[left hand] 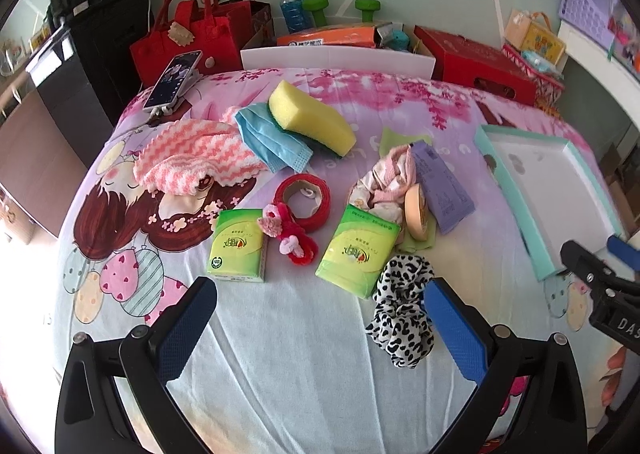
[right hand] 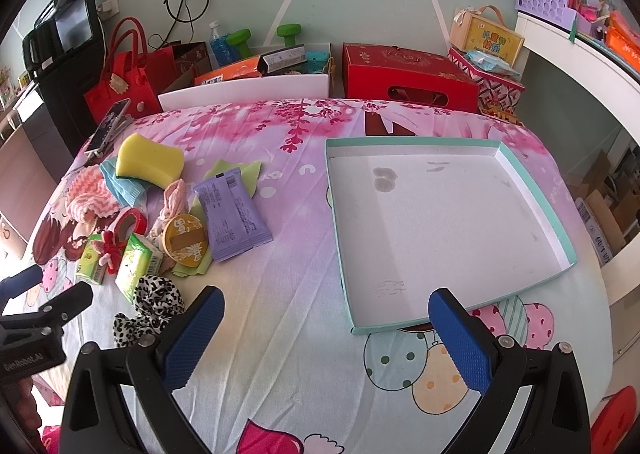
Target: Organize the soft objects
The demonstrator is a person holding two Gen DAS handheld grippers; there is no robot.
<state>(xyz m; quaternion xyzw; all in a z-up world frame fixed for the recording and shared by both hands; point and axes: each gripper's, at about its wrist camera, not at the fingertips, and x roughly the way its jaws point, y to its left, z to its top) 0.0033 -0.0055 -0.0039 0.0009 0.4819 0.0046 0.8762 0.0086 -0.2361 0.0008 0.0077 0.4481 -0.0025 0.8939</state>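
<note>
the left gripper is hovering, jaws spread empty, facing the leopard scrunchie. the right gripper, jaws likewise apart, is waiting beside the shallow box lid, likely the drop-off.

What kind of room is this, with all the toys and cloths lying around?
Probably a bedroom or a home room: the things lie on a cartoon bedsheet, red gift bags and boxes crowd the back wall, and green dumbbells stand there too. Both grippers hover open.
</note>
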